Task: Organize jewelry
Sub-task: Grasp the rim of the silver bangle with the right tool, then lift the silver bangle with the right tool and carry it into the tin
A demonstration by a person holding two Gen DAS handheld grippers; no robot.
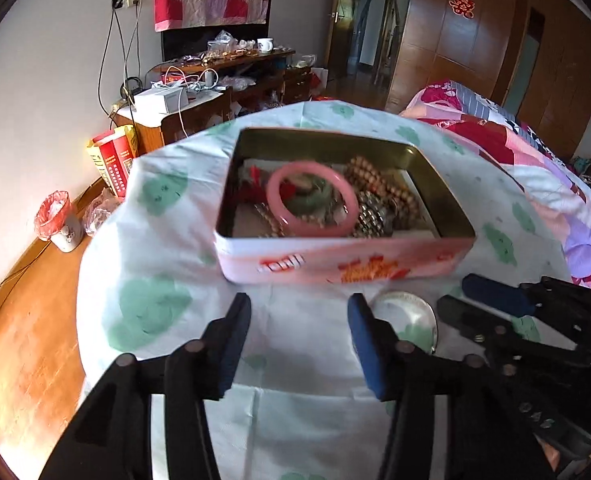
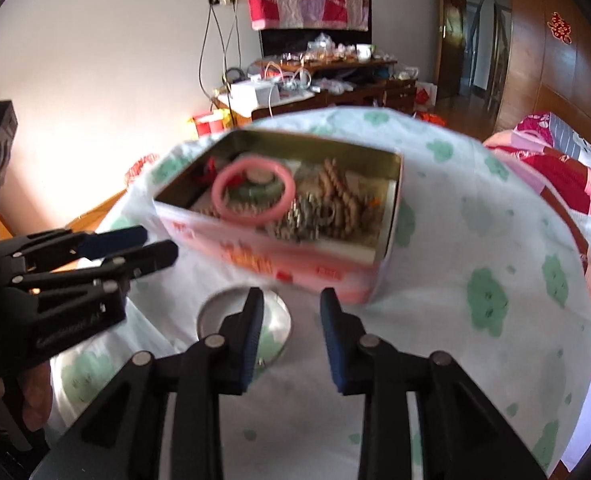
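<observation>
The pink bangle (image 1: 310, 199) sits on top of the beads in the open tin (image 1: 343, 258), easy to grab first. My 2 claws, left gripper (image 1: 299, 344) and right gripper (image 2: 291, 336), hover just in front of the tin, both spread apart and empty, with a round glass lid (image 2: 273, 326) on the cloth right in front of the tin.

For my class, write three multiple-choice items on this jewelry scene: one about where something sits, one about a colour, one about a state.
1. Where does the round glass dish sit?
A. Inside the tin
B. On the cloth in front of the tin
C. On the floor

2. What colour is the bangle lying on top in the tin?
A. Pink
B. Blue
C. Black

3. How do both grippers stand?
A. Shut on beads
B. Shut on the tin
C. Open, holding nothing

Answers: 1 B, the dish lies on the cloth nearer than the tin. 2 A, the ring is plainly pink. 3 C, the left gripper and right gripper show gaps between bare fingers.
</observation>
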